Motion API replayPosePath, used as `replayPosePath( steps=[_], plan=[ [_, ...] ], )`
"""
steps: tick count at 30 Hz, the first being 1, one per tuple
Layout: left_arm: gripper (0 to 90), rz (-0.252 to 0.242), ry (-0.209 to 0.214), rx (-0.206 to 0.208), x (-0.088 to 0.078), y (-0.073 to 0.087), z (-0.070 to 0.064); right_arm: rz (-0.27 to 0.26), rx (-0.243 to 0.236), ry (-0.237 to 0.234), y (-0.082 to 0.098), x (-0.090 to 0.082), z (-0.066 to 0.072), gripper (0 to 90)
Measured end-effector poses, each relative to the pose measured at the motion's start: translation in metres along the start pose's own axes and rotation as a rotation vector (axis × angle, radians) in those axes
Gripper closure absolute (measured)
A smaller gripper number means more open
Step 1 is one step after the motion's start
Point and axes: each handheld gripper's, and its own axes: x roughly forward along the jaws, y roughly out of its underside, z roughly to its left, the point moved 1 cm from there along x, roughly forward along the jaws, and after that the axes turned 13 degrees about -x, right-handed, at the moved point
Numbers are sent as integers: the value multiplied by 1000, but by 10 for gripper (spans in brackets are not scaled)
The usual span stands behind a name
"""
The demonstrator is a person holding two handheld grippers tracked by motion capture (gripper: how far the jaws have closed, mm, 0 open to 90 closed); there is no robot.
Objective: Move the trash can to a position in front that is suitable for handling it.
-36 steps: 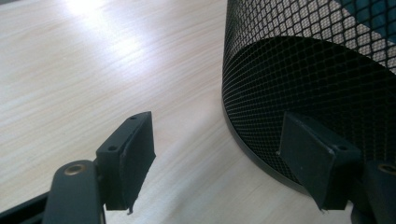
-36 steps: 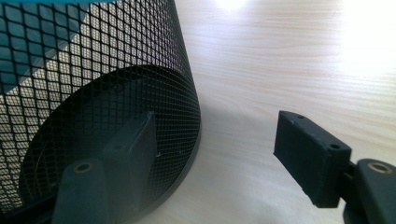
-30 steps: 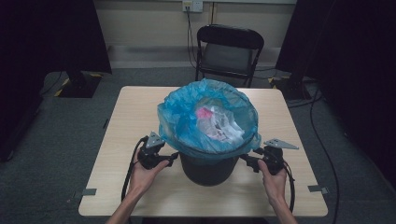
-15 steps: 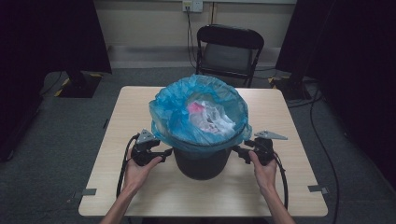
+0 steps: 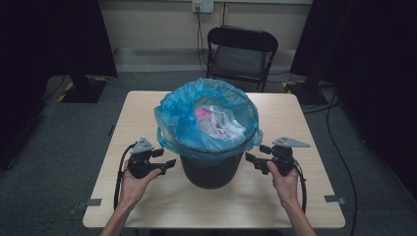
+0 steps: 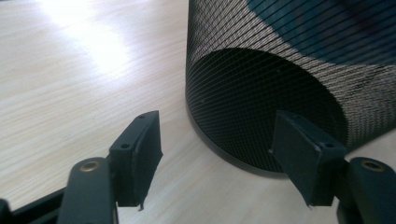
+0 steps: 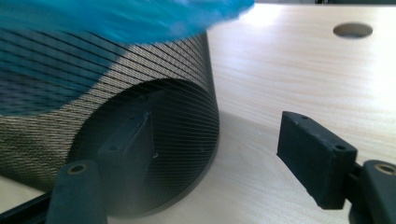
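A black mesh waste bin (image 5: 210, 169) stands in the middle of the table, lined with a blue plastic bag (image 5: 177, 118) folded over its rim. White and pink crumpled trash (image 5: 216, 123) lies inside. My left gripper (image 5: 169, 163) is open just left of the bin's base, jaws pointing at it. My right gripper (image 5: 252, 158) is open just right of the bin. In the left gripper view the mesh wall (image 6: 280, 93) fills the upper right beyond the gripper (image 6: 217, 154). In the right gripper view the mesh wall (image 7: 116, 116) and bag edge (image 7: 140, 14) lie beyond the gripper (image 7: 224, 149).
The light wooden table (image 5: 147, 108) has bare room all around the bin. A round cable hole (image 7: 353, 30) is in the tabletop. A black folding chair (image 5: 241, 54) stands behind the table's far edge. Tape marks (image 5: 93, 202) sit on the floor by the near corners.
Both grippers have drawn a little away from the bin's sides and lowered toward the table. The bag's folded edge has settled over the rim.
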Motion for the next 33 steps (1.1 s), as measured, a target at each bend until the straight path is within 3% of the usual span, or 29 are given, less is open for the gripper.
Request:
replayPosePath(
  steps=[4,6,8,11,15,18,23,25,29,33],
  plan=[
    [344,-42,6,10,-22,-2,1,-33,-21,6,-9,-16,0,277],
    [363,-64,-27,20,-29,-6,4,-37,-35,24,-15,-23,-1,284],
    [363,-75,-42,-7,-30,-14,13,-26,-47,53,-23,-25,-6,294],
    [394,-131,-44,-91,-21,-24,28,-23,-37,96,-35,-18,-20,314],
    [348,-123,-47,-138,5,-35,38,-22,-13,116,-47,2,-31,303],
    [317,-121,-47,-133,18,-42,35,-27,-12,112,-55,17,-30,296],
    [304,-118,60,-112,24,-44,23,-72,-11,85,-57,21,-25,350],
    [392,-140,56,-104,23,-43,21,-80,-6,50,-54,19,-24,354],
    [372,-154,128,-127,15,-43,24,-98,-17,11,-49,10,-17,358],
    [374,-140,154,-112,12,-42,21,-98,-39,-8,-44,-1,-10,362]
  ],
)
